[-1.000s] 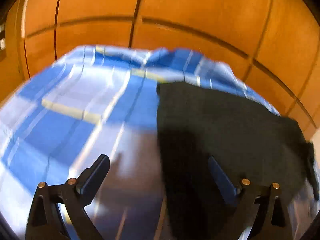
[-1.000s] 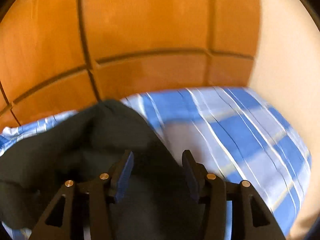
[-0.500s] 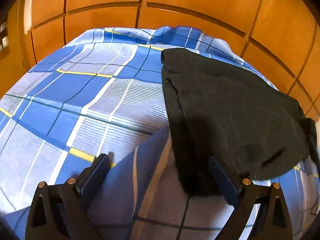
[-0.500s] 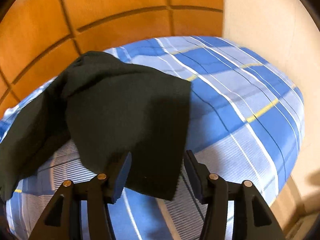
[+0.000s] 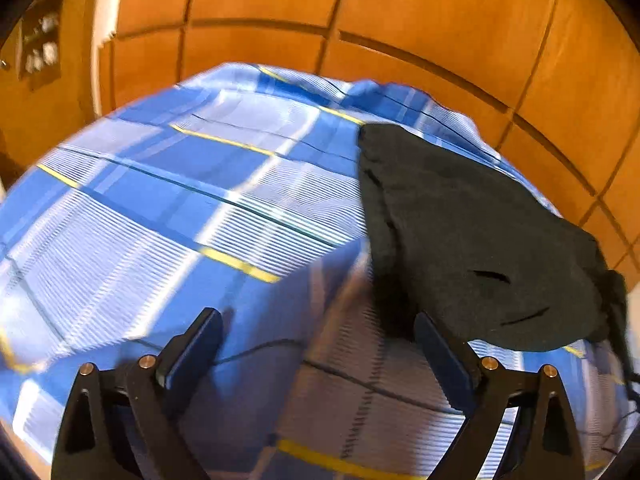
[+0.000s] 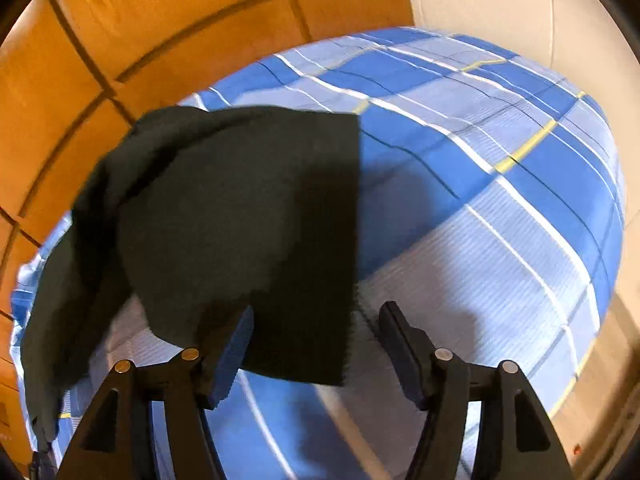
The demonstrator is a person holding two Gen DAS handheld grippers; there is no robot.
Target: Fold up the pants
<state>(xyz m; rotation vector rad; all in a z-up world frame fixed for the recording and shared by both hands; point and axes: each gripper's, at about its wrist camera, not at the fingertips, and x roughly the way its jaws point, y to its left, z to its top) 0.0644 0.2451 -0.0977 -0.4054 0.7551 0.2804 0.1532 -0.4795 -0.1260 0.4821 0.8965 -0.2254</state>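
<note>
The dark pants [image 6: 240,216] are laid on the bed's blue checked sheet [image 5: 168,208], already folded over and a bit bunched at the far side. The fold seems to have been let go. The right gripper [image 6: 316,340] is spread, its jaws have just been opening, and the cloth's near edge is seen between them, not pinched. The left gripper [image 5: 316,344] is spread wide with nothing held. Next, an edge must be pinched for another fold. The orange wooden wall [image 5: 400,12] is close behind.

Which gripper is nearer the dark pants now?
Right. The right gripper hangs open over the dark pants' near edge; the left gripper is open beside them, over the plaid sheet.
</note>
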